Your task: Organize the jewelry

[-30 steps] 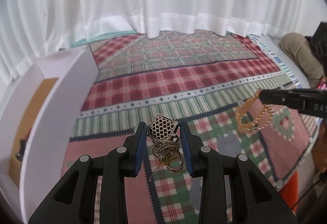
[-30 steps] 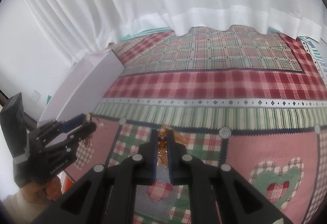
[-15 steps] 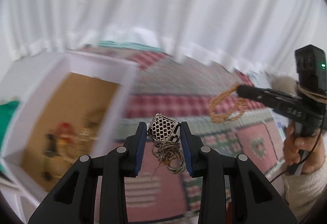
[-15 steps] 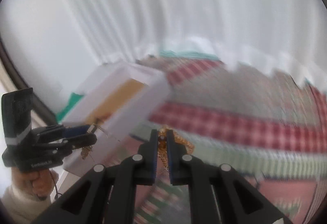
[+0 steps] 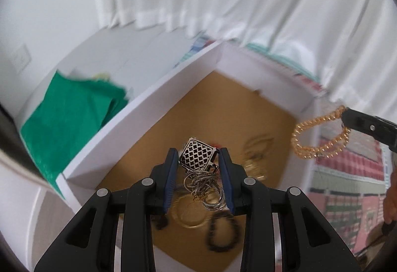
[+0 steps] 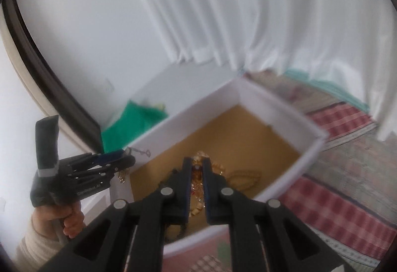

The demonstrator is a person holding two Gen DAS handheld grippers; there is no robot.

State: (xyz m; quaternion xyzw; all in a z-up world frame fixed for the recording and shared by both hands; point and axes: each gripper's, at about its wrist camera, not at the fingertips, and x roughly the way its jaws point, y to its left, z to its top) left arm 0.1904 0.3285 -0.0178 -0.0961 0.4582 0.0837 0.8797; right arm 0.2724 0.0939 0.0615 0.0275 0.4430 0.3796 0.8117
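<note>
My left gripper (image 5: 198, 160) is shut on a silver lattice pendant (image 5: 196, 157) with a bunched silver chain (image 5: 206, 190) hanging under it, held above the open white box (image 5: 139, 108) with a brown floor. My right gripper (image 6: 197, 165) is shut on a gold beaded bracelet (image 6: 197, 179), also over the box (image 6: 280, 103). In the left wrist view the bracelet (image 5: 320, 135) hangs from the right gripper's tip (image 5: 346, 115) at the box's right wall. The left gripper (image 6: 129, 156) shows at the left of the right wrist view.
Several pieces of jewelry lie on the box floor, among them a black bead bracelet (image 5: 222, 232) and gold chains (image 5: 255, 160). A green cloth (image 5: 67, 118) lies left of the box. A plaid patchwork cloth (image 6: 342, 192) covers the surface. White curtains (image 6: 248, 11) hang behind.
Both grippers have swung left from above the plaid cloth to above the open box, each still holding its jewelry.
</note>
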